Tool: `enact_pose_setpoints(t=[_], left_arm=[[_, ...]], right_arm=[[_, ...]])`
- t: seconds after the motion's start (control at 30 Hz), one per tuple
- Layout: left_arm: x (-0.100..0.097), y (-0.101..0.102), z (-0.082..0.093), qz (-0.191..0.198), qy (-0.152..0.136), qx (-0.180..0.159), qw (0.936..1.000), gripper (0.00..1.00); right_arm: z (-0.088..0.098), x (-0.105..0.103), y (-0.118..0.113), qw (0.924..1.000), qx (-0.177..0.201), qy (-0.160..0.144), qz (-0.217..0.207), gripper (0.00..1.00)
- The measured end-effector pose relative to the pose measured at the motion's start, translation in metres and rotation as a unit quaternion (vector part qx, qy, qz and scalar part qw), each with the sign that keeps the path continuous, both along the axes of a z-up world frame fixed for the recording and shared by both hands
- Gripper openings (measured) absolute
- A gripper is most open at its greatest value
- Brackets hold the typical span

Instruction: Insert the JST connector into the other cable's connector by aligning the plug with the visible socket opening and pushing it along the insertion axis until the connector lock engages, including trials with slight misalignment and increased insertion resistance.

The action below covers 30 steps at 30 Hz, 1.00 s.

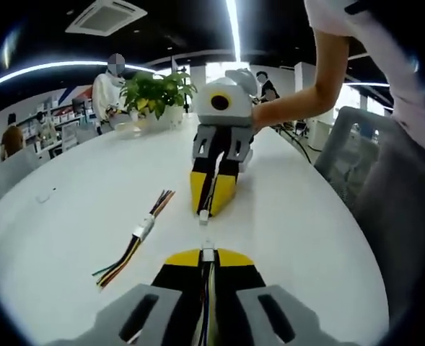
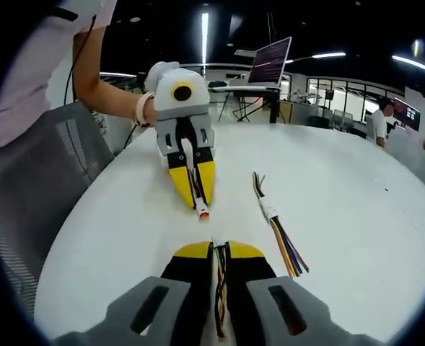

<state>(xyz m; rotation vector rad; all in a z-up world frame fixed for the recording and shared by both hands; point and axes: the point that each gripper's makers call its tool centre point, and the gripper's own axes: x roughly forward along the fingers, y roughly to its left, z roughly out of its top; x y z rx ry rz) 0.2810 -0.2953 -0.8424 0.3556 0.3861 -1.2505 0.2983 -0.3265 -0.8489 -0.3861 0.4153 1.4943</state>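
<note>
My left gripper [image 1: 208, 254] is shut on a multi-coloured cable, and its small white JST connector [image 1: 208, 251] sticks out past the yellow tips. Facing it, my right gripper [image 1: 211, 196] is shut on the other cable, whose white connector [image 1: 203, 214] points back at mine. A short gap separates the two connectors, which are roughly in line. In the right gripper view, my right gripper [image 2: 219, 249] pinches twisted wires [image 2: 219, 277]. The left gripper [image 2: 196, 189] opposite carries a connector [image 2: 202, 211] at its tip.
A spare joined cable [image 1: 141, 232] [image 2: 275, 220] lies on the round white table [image 1: 299, 238] beside the grippers. A potted plant [image 1: 154, 94] stands at the far edge. A grey chair [image 1: 353, 155] is by the table's edge. People sit in the background.
</note>
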Motion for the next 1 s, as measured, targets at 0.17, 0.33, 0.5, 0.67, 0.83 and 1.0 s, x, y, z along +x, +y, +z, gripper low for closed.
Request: enact_pose_setpoints(t=[0.17, 0.33, 0.5, 0.67, 0.83, 1.0], left_arm=[[0.000, 0.001, 0.001, -0.003, -0.003, 0.003, 1.0000, 0.00], [0.002, -0.001, 0.006, -0.007, -0.007, 0.003, 0.9999, 0.00], [0.006, 0.001, 0.004, -0.005, -0.008, 0.007, 0.9999, 0.00], [0.008, 0.001, 0.004, -0.003, -0.004, 0.001, 1.0000, 0.00], [0.009, 0.001, 0.005, 0.001, 0.001, -0.002, 1.0000, 0.00], [0.010, 0.001, 0.004, 0.004, 0.005, 0.002, 1.0000, 0.00]], right_arm=[[0.003, -0.001, 0.003, 1.0000, 0.007, -0.001, 0.003, 0.03], [0.005, -0.003, 0.007, 0.9999, 0.011, -0.004, 0.008, 0.02], [0.004, -0.003, 0.010, 0.9999, 0.013, 0.000, 0.008, 0.02], [0.008, -0.004, 0.015, 0.9997, 0.019, -0.003, 0.011, 0.02], [0.009, -0.003, 0.017, 0.9997, 0.021, -0.005, 0.010, 0.02], [0.011, -0.004, 0.018, 0.9997, 0.019, -0.010, 0.015, 0.02]])
